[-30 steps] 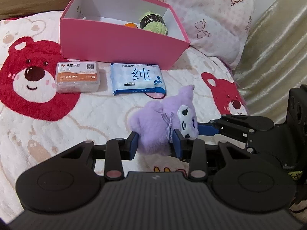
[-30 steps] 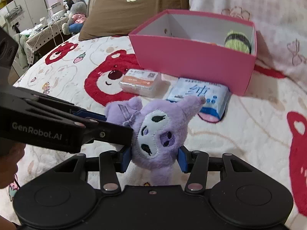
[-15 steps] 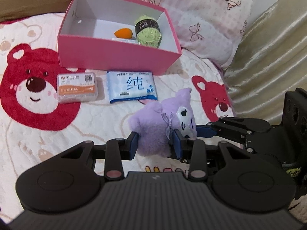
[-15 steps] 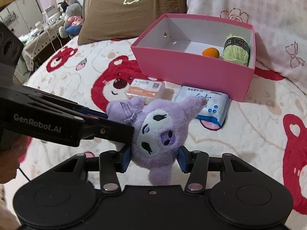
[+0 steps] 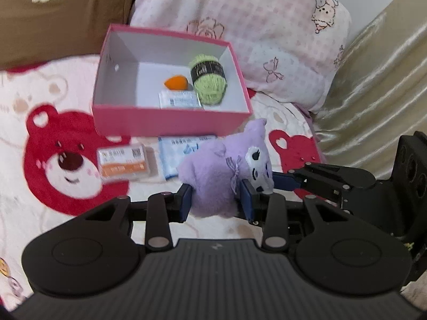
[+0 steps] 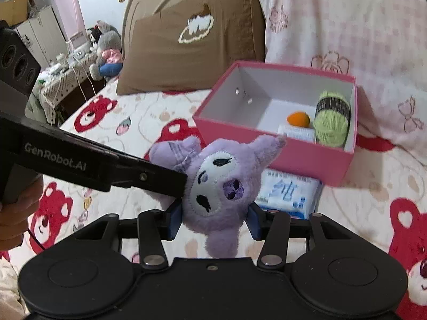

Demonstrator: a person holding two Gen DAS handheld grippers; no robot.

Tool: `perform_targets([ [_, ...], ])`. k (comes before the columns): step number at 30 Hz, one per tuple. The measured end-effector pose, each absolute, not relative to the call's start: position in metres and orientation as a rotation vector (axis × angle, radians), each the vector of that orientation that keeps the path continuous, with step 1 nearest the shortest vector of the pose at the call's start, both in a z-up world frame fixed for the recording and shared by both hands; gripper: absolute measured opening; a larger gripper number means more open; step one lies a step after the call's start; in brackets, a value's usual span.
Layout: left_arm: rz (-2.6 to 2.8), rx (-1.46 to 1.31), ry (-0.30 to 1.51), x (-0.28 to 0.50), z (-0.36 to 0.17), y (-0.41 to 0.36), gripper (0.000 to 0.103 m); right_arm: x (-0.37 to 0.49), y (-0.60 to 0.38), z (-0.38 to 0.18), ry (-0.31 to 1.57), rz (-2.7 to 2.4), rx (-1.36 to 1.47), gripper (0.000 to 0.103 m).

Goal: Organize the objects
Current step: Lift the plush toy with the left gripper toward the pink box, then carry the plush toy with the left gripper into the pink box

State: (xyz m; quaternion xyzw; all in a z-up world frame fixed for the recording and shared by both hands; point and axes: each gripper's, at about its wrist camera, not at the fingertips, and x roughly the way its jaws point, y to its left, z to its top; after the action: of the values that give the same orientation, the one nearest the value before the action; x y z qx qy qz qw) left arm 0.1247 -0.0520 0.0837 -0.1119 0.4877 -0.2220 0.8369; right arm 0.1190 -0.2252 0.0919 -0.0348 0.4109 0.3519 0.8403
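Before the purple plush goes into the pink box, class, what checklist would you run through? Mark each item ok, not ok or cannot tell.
1. Left gripper shut on the purple plush: ok, pads press its body.
2. Right gripper shut on the plush: ok, pads squeeze its head.
3. Plush clear of the bedspread: ok, it hangs above.
4. Pink box open with free floor: ok, the left half is bare.
5. Green yarn, orange object and packet out of the way: ok, they sit on the right.
6. Plush fits the bare space: cannot tell.
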Motion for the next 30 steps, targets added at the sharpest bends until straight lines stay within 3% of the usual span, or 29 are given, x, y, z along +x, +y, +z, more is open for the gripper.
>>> perform_targets([
  [15,-0.417,-0.262,0.953,0.198,0.128,-0.053,0.036,0.19,-0.218,0.139,0.751,0.777,-0.09,0.053],
  [23,-0.343,-0.26,0.952,0.243,0.102,-0.059,0.036,0.244,-0.2,0.131,0.789,0.757,-0.16,0.052],
  [30,-0.227,-0.239,1.018,0.274,0.067,-0.058,0.036,0.288,-0.184,0.087,0.884,0.795,-0.115,0.052],
])
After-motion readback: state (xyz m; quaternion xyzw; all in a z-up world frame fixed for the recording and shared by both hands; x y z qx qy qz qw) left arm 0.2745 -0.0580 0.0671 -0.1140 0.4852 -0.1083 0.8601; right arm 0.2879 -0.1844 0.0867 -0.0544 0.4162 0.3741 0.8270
